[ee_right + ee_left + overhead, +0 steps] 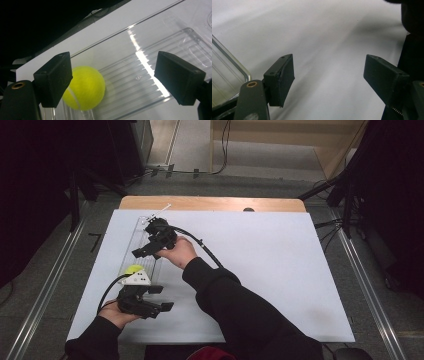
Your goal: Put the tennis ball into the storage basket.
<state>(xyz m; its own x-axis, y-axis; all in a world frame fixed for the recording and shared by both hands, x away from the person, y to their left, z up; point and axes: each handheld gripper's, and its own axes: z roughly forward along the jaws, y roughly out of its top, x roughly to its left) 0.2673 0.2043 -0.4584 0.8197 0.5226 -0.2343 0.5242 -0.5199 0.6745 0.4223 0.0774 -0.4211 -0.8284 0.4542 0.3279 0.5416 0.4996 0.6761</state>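
From the high view I see the tray (pixel 141 245), a long clear plastic one, lying on the white sheet (pixel 260 265) along its left side, left of frame centre. The ball (pixel 133 269), yellow-green, sits at the tray's near end, partly hidden behind the grey plate of the left gripper (pixel 159 298).

The right gripper (pixel 145 251) hangs over the middle of the tray, the person's right hand (pixel 178 252) wrapped round its body, its jaws pointing toward the lower left of the frame, at the ball. In the right gripper view its jaws stand wide apart with nothing between them; the ball (pixel 84 87) lies low and left in that frame, inside the tray (pixel 160 62), with the left jaw overlapping its edge. I think that jaw is in front of the ball and not touching it, but the ball is a little blurred there (so I won't swear to it).

The left gripper sits in the lower left of the high view, just beside the tray's near end, held in the left hand (pixel 116 312) above the sheet. In the left gripper view its jaws are also spread wide, over bare sheet (pixel 324 50), and a corner of the tray (pixel 229 75) shows at the left edge.
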